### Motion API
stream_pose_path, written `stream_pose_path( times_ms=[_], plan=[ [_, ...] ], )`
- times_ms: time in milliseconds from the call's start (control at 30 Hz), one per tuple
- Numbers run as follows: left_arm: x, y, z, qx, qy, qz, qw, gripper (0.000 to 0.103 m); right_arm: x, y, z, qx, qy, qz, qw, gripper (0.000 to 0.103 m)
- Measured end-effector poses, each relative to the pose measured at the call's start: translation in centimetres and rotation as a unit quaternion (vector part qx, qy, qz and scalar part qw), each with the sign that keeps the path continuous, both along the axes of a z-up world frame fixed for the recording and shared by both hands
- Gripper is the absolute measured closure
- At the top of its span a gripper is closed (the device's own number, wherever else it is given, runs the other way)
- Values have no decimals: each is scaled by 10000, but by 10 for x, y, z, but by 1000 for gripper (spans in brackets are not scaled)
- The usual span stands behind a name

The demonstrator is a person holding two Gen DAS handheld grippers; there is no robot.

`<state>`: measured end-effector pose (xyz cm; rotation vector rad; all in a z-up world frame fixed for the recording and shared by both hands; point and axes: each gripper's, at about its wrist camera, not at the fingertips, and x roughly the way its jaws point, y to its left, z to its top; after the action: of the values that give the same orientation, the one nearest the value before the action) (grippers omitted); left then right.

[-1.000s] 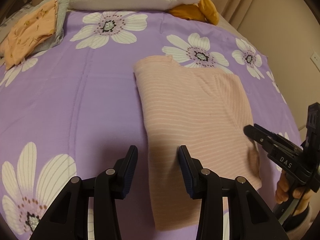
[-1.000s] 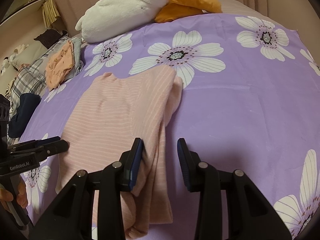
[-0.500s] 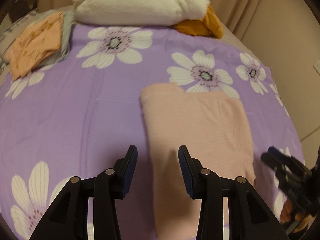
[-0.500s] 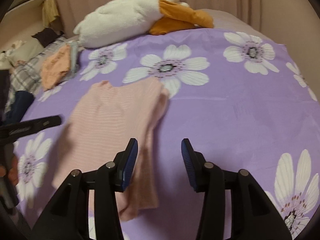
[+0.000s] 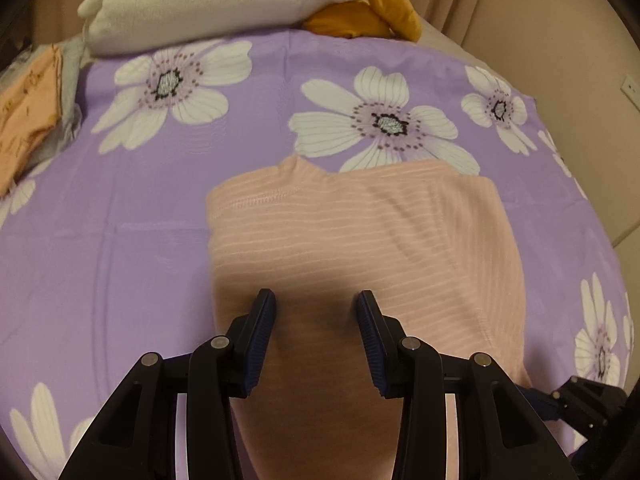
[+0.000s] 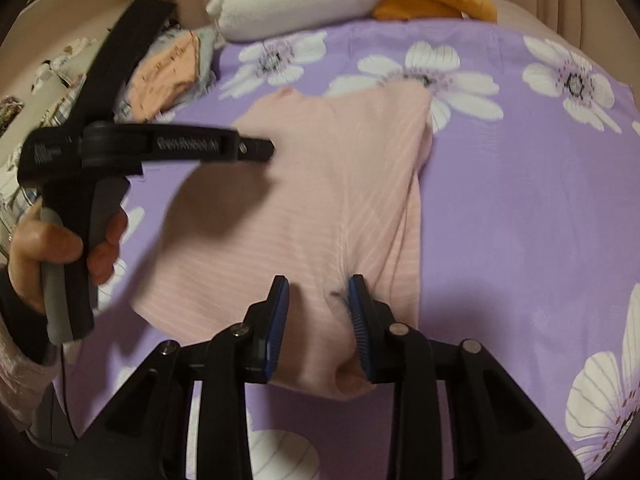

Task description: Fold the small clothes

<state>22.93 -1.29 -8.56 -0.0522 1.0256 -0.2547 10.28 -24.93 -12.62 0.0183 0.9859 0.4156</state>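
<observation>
I see the pink striped top (image 5: 360, 248) folded lengthwise, lying flat on the bed, neckline toward twelve o'clock.

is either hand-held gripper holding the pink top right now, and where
Right hand-held gripper: jaws just closing around a bunched bit of the pink top at its near edge. Left hand-held gripper holds nothing.

Both tools are black plastic with forked, skeletal arms. The left gripper (image 5: 316, 336) and right gripper (image 6: 319, 320) carry ribbed dark-blue pads and round silver screws at their pivots. On the left tool's side is white lettering, blurred, above a grey handle with a thin black cable. The left hand (image 6: 56, 252) emerges from a dark cuff under a pale pink knitted sleeve (image 6: 18, 384).
</observation>
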Motion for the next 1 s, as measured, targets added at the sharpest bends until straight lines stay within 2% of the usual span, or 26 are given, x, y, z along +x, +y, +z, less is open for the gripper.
stream_pose_path(
  times_ms=[100, 200, 300, 467, 567, 667, 767, 900, 1000],
  plan=[
    [-2, 3, 4, -74, -5, 43, 10000, 62, -1, -2, 3, -83, 15, 31, 10000, 72],
    [-12, 5, 12, -46, -45, 43, 10000, 62, 1, -13, 13, 120, -1, -90, 9999, 74],
    [-30, 8, 24, -108, -196, -40, 9997, 62, 9, -18, 29, 221, -328, -240, 9989, 70],
    [-61, 9, 29, -183, -295, -214, 9992, 62, 30, -14, 44, 485, -720, -308, 9957, 70],
    [-73, 5, 20, -91, -185, -353, 9992, 62, 48, -4, 35, 428, -613, -348, 9966, 72],
    [-82, 1, 10, 93, -150, -466, 9988, 62, 64, 4, 18, 140, -443, -411, 9981, 75],
    [-84, 1, 0, 61, -20, -489, 9988, 62, 68, 1, 8, 50, -326, -452, 9984, 76],
    [-87, 4, 0, -40, -8, -404, 9992, 62, 66, 0, 13, 23, -305, -533, 9981, 79],
    [-91, 6, 2, -87, -17, -331, 9994, 62, 52, -3, 27, 149, -414, -497, 9978, 75]
  ],
)
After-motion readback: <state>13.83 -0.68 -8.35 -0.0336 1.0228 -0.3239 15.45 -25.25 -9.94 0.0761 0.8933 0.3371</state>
